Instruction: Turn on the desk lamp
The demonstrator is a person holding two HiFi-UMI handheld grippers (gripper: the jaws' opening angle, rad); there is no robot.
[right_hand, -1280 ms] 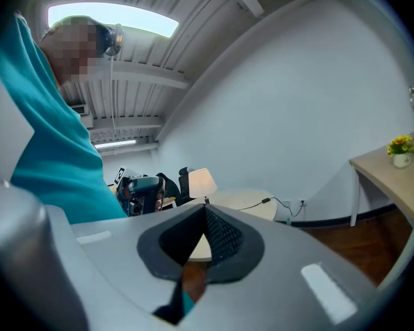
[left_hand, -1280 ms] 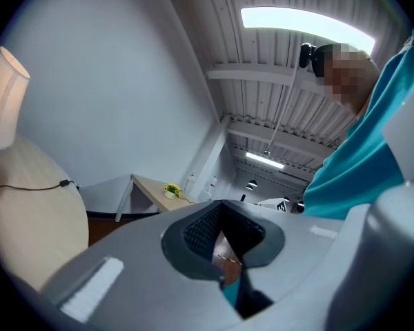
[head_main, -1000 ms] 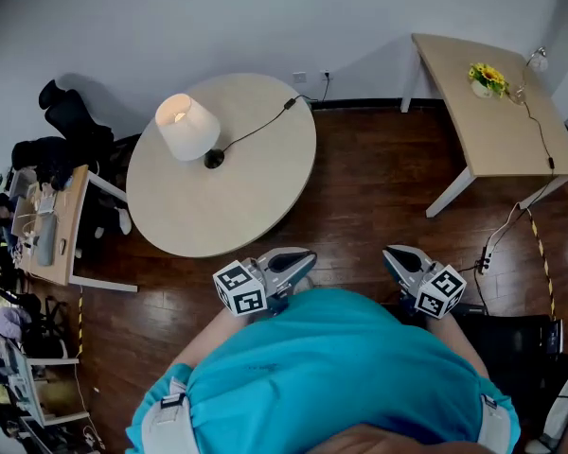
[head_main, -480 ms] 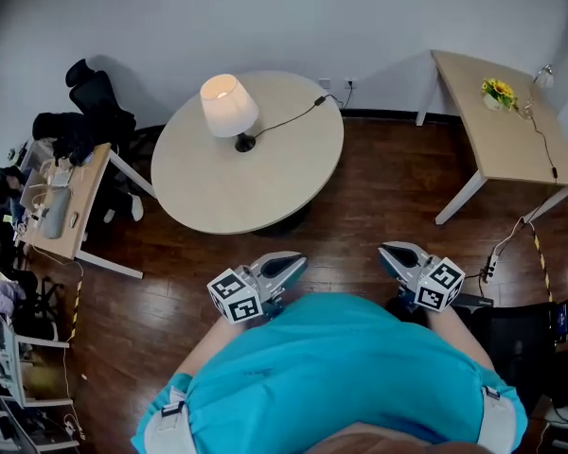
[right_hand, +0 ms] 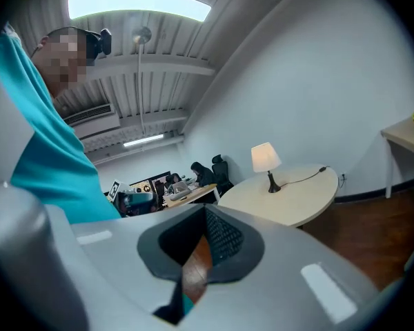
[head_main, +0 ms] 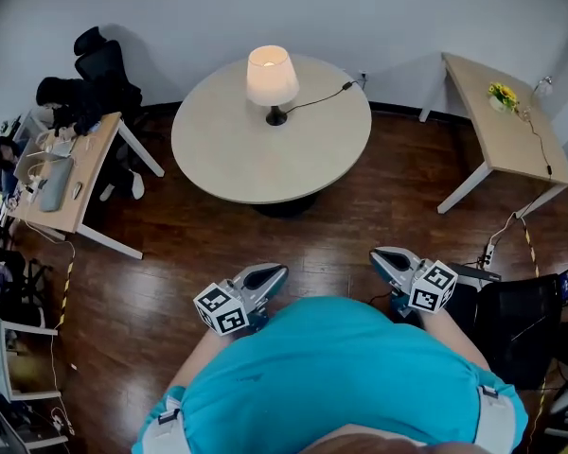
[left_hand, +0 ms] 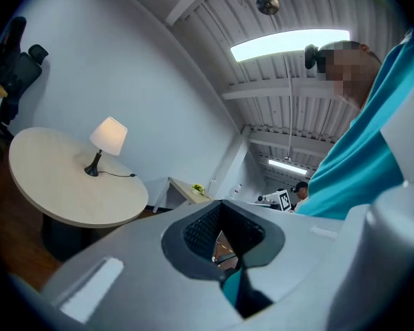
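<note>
The lit desk lamp [head_main: 271, 76] stands well apart from left gripper [head_main: 268, 273] and right gripper [head_main: 384, 257], fingers closed, empty.

Glossy dark wood-plank floor [head_main: 218, 253]. Matt, smooth pale wood top on round table [head_main: 256, 164]. Matt white cloth-like lamp shade [head_main: 271, 74]. Smooth grey plastic shells on left gripper [head_main: 275, 271], right gripper [head_main: 377, 254]; dark ribbed pads [left_hand: 203, 229]. Matt teal cloth shirt [head_main: 331, 376].

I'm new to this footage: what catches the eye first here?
The lit lamp glows at the far side of the round table, its cord trailing to the right. Nearer, the left gripper and right gripper are held shut and empty close to the person's teal shirt.
</note>
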